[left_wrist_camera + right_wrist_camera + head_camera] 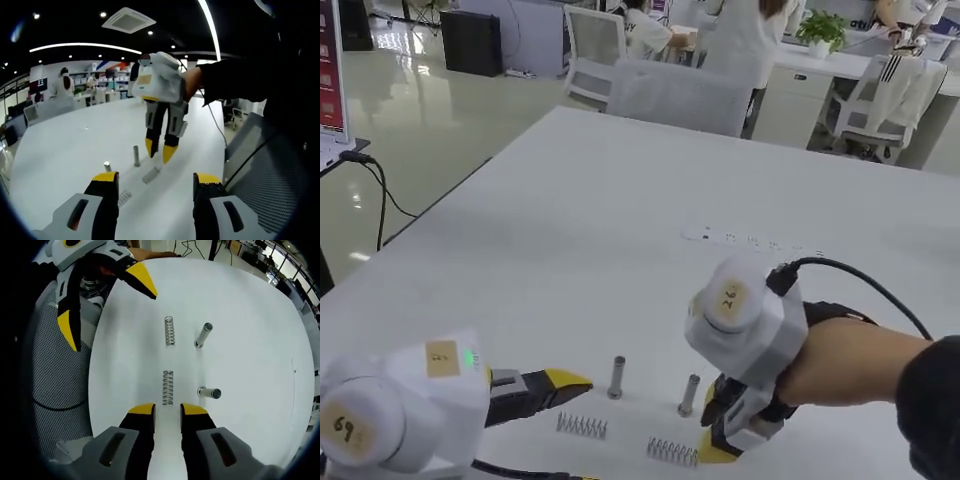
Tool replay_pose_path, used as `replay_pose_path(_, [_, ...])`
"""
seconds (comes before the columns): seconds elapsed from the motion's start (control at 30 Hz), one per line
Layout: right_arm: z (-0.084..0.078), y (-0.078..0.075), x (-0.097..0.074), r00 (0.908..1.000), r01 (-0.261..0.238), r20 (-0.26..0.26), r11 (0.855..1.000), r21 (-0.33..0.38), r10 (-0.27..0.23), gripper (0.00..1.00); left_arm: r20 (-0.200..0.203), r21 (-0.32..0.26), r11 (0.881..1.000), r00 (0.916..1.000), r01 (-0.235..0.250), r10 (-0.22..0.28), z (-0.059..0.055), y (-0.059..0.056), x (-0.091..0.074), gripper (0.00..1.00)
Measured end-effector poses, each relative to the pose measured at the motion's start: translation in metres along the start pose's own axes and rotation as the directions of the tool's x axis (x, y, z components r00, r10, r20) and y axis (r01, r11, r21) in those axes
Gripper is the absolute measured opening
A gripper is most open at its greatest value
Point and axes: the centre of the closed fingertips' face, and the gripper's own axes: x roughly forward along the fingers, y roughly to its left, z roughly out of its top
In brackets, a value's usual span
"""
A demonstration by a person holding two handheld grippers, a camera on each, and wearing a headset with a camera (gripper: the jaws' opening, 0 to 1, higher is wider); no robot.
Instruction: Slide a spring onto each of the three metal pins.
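- A broad white counter carries everything. Its far end runs towards an office of desks and chairs, where the people are too small to make out.
- A grey mesh chair sits at the counter's edge in the right gripper view, partly behind the left gripper.
- The left gripper, a white body with black, yellow-tipped fingers, is released, and its own view shows a wide bare gap between the fingers. In the head view its body is cut off at the bottom left corner. One finger there reaches out low over the counter, and the other is hard to trace at the frame's edge.
- The right gripper, of the same make, points down at the counter. Its fingers stand slightly apart with nothing between them. In the head view its white body and the person's hand cover the counter behind them.
- Two short silver metal pins stand upright and bare. One pin is just ahead of the left gripper's finger, and the other pin is close beside the right gripper's fingers.
- Two small steel coil springs lie flat on the counter, nearer the person than the pins. One spring is near the left gripper. The other spring has its end at the right gripper's fingertips, and whether it touches them cannot be told.
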Motion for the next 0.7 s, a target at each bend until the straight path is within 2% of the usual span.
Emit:
replay_pose_path(0.23, [-0.001, 0.002, 0.016, 1.0000, -0.006, -0.006, 1.000, -0.011, 0.005, 0.14, -0.012, -0.004, 1.000, 0.9999, 0.003, -0.003, -0.003, -0.002, 0.001, 0.54])
replay_pose_path(0.5, [-0.003, 0.001, 0.025, 0.9998, -0.011, -0.015, 1.000, -0.020, 0.011, 0.12, -0.022, -0.006, 1.000, 0.9998, 0.003, -0.003, -0.004, -0.004, 0.002, 0.53])
replay_pose_path(0.63, [-0.007, 0.000, 0.029, 0.9987, 0.000, -0.050, 0.999, -0.048, -0.003, 0.10, -0.025, -0.009, 1.000, 0.9997, -0.002, 0.002, -0.005, -0.004, 0.001, 0.52])
replay_pose_path(0.7, [-0.007, -0.001, 0.029, 0.9986, 0.009, -0.052, 0.998, -0.054, -0.011, 0.09, -0.025, -0.010, 1.000, 0.9997, -0.006, 0.006, -0.005, -0.003, 0.001, 0.52])
